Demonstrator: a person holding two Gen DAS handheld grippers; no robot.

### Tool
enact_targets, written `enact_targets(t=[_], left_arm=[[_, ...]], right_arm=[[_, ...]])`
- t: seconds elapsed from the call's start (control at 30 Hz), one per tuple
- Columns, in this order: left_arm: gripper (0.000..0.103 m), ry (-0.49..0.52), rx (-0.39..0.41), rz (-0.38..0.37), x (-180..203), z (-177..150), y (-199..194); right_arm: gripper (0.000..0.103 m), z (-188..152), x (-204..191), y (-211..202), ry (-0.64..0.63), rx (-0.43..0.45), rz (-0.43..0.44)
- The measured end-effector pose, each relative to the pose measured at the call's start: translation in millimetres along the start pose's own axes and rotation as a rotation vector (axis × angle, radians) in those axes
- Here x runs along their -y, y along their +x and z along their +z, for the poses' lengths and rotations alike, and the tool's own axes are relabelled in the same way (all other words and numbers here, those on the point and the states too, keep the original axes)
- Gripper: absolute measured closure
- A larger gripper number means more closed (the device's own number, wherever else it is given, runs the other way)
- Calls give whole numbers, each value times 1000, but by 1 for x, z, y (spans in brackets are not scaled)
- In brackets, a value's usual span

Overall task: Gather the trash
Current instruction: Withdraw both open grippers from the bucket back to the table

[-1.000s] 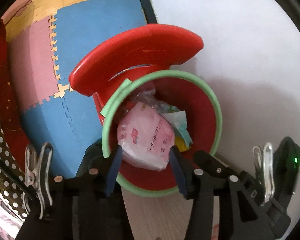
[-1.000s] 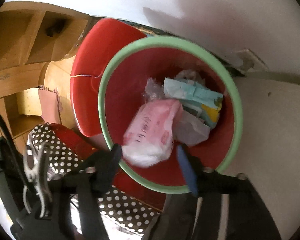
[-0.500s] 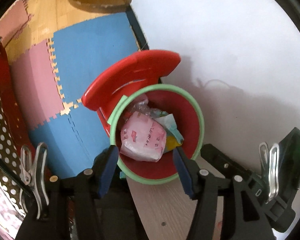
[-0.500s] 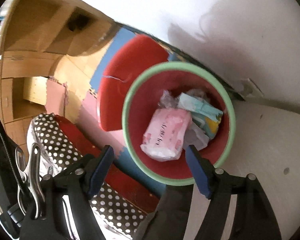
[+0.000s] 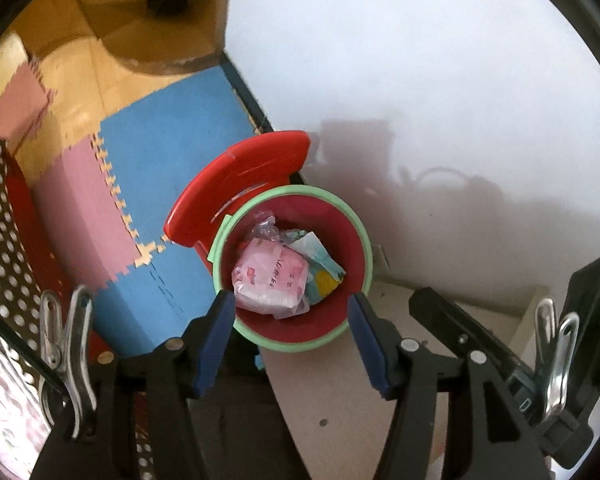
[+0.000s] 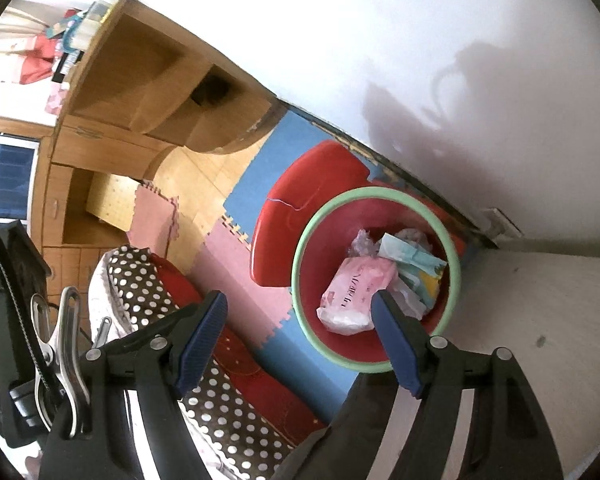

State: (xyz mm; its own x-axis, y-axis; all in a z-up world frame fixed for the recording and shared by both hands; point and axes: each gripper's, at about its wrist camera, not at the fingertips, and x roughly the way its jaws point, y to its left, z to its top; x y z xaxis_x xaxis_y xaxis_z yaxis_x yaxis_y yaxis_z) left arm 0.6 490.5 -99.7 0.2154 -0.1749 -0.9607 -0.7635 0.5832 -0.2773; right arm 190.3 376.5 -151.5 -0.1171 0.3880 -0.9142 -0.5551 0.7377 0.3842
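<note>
Two grippers, left (image 5: 290, 320) and right (image 6: 300, 322), hang spread and empty above the red bin (image 5: 356, 240) by the wall, where the pink packet (image 5: 272, 278) lies dropped. Deposit looks complete; next likely means seeking further trash.

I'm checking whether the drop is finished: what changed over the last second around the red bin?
Both tongs, left and right, pulled up and away from the red bin, which now looks smaller, and their jaws spread wider with nothing between them. The pink packet stayed in the bin with the other wrappers, and the red lid stayed tipped open.
</note>
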Motion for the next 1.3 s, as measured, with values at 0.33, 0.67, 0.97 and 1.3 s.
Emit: enact_targets(t=[0.33,0.67,0.97,1.3], left_arm=[[42,102,62,18,49,-30,-38],[42,178,140,49,93,-66,-67],[42,253,190,65,129,-101,-79],[42,269,208,51,148,-134,-81]], right_arm=[[27,-27,13,-68,26,115,74],[27,-56,38,-113,8,171,84],[27,-78,65,-149,29,234,116],[27,-93,92,-185,52,277,136]])
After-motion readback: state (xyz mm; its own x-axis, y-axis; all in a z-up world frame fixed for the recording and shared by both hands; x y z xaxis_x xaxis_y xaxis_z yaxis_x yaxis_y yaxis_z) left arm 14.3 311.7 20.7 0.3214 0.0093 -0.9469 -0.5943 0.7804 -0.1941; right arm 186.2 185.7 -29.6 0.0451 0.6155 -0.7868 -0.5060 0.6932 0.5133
